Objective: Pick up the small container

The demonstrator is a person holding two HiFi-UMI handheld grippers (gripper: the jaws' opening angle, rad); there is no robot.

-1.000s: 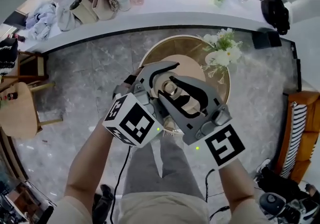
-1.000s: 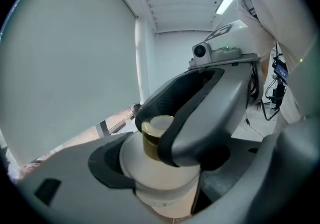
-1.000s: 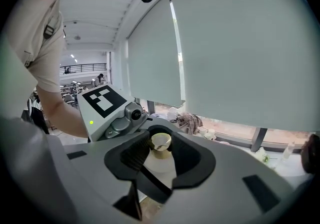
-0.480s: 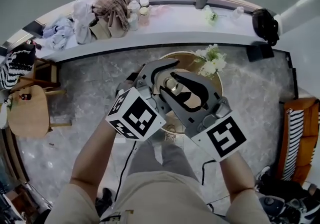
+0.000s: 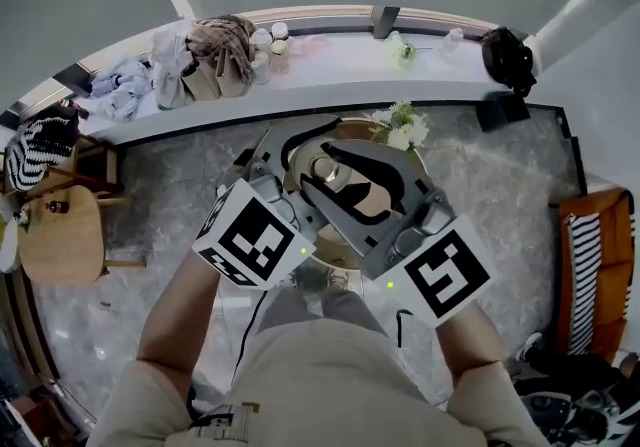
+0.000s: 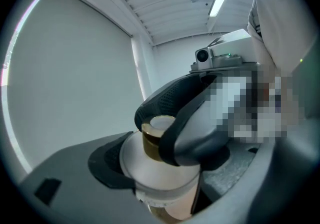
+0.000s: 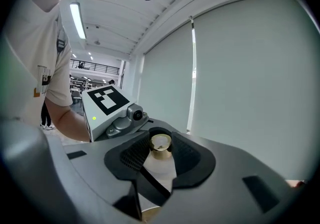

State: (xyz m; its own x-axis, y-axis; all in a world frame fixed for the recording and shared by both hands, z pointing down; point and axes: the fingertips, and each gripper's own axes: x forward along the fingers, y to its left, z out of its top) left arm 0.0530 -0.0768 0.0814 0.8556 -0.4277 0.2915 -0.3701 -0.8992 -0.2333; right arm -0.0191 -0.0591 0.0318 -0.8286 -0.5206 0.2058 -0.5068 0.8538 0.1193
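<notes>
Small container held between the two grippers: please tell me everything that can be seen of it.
The small container is a round jar with a frosted white body, glass or plastic by its look, and a shiny gold cap with a pale top. It is closed and roughly upright, raised in the air. The left gripper clamps its body from both sides; the right gripper presses its ribbed black pads on the gold cap. Its base is hidden.

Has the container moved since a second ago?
Yes, upward. Clamped by the left gripper and right gripper, the container keeps its size while the table beneath looks smaller.
</notes>
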